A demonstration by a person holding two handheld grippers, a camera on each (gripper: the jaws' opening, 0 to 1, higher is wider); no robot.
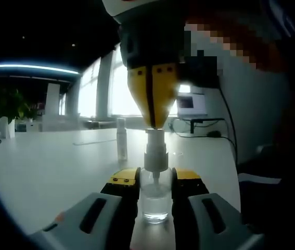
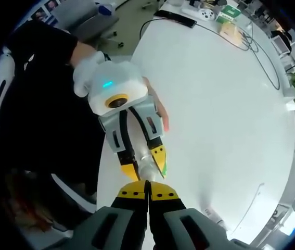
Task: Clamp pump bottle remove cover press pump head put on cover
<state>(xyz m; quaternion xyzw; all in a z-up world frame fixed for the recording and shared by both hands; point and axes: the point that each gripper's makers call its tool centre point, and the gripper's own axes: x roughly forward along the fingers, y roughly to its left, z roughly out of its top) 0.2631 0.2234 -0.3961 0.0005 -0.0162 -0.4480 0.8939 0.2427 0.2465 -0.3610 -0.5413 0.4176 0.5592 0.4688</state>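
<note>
A clear pump bottle (image 1: 155,205) stands upright on the white table (image 1: 48,166), and my left gripper (image 1: 155,179) is shut on its body from both sides. Its grey pump head (image 1: 155,151) rises above the jaws. From above comes my right gripper (image 1: 153,122), its yellow fingertips shut together and resting on top of the pump head. The clear cover (image 1: 122,139) stands upright on the table behind the bottle, a little to the left. In the right gripper view, my right gripper (image 2: 147,191) points straight down at the bottle (image 2: 148,167), which my left gripper (image 2: 144,165) clamps.
The bottle stands close to the near edge of the round white table (image 2: 215,104). Boxes and cables (image 2: 225,21) lie at its far side, and a small screen (image 1: 191,103) stands at the back right. A person's dark sleeve (image 2: 38,78) is at the left.
</note>
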